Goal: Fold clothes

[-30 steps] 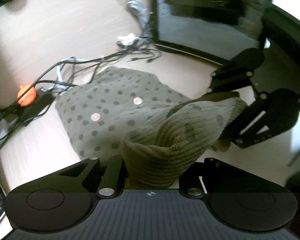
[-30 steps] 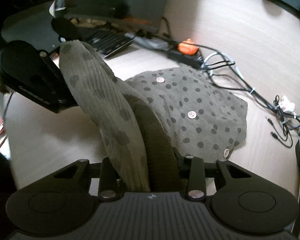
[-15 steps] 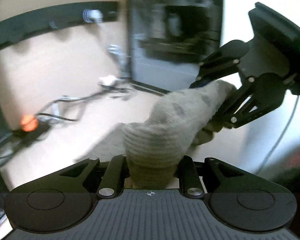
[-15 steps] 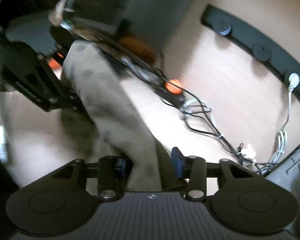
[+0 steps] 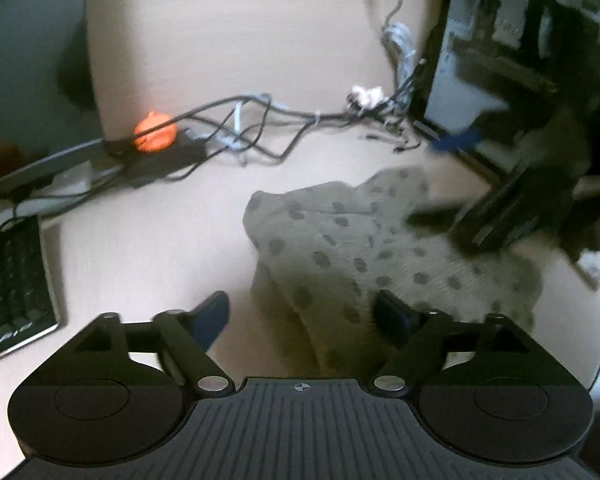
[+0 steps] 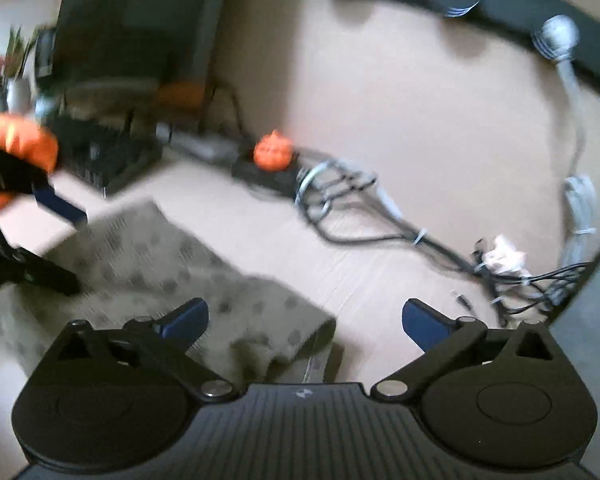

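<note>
An olive-green garment with dark polka dots [image 5: 340, 248] lies in a folded heap on the light wooden table; it also shows in the right wrist view [image 6: 172, 268]. My left gripper [image 5: 304, 312] is open and empty, just above the garment's near edge. My right gripper [image 6: 304, 320] is open and empty above the garment's right end. The right gripper appears blurred at the far right of the left wrist view [image 5: 500, 216]. The left gripper appears at the left edge of the right wrist view [image 6: 28, 216].
A tangle of cables [image 5: 260, 136] and a power strip with an orange ball [image 5: 155, 136] lie behind the garment. A keyboard [image 5: 8, 280] sits at the left. A dark computer case [image 5: 500, 60] stands at the right. A wall socket rail [image 6: 460, 0] runs along the back.
Both grippers let go of the lifted garment and opened. The garment dropped back onto the table, folded over. Both views swung back down towards the table.
</note>
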`<state>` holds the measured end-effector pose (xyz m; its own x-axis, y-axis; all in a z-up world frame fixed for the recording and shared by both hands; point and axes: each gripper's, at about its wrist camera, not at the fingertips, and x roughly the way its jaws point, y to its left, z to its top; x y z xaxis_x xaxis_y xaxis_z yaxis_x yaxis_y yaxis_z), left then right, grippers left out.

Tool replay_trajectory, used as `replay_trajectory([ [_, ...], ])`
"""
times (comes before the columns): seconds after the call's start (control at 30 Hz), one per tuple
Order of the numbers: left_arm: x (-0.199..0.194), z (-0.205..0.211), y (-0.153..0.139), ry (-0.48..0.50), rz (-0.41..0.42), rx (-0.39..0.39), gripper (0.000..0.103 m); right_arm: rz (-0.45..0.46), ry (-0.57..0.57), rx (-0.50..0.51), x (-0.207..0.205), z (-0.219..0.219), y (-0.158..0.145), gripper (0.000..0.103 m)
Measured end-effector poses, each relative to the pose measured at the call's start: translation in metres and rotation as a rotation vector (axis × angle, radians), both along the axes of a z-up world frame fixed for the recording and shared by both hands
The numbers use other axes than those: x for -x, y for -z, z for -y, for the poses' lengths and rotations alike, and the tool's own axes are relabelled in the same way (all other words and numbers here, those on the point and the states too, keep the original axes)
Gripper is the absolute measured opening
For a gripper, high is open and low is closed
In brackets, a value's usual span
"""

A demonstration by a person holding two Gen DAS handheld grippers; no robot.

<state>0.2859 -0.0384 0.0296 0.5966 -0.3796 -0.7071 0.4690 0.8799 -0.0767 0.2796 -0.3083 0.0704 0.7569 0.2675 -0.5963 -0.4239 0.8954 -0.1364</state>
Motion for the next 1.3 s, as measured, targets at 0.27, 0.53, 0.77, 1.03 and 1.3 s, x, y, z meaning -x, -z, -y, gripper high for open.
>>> replay_trajectory([
  [0.27, -0.023, -0.005, -0.008, -0.1, 0.031, 0.09, 0.094, -0.196, -0.06, -0.012, 0.048, -0.036, 0.062, 0.103],
  [0.53, -0.052, 0.008, 0.003, -0.16, 0.055, -0.096, 0.095, -0.076, 0.053, -0.078, 0.048, 0.003, 0.014, 0.103],
  [0.77, 0.02, -0.027, -0.041, -0.178, -0.073, 0.287, 0.096, -0.085, 0.206, 0.141, 0.047, -0.006, 0.059, 0.103],
  [1.03, 0.023, 0.003, -0.001, -0.22, -0.171, 0.316, 0.096, -0.135, 0.126, 0.007, 0.098, -0.052, 0.058, 0.103],
  [1.3, -0.06, -0.004, -0.034, -0.18, 0.019, 0.151, 0.094, 0.251, 0.013, 0.186, 0.155, -0.067, 0.01, 0.103],
])
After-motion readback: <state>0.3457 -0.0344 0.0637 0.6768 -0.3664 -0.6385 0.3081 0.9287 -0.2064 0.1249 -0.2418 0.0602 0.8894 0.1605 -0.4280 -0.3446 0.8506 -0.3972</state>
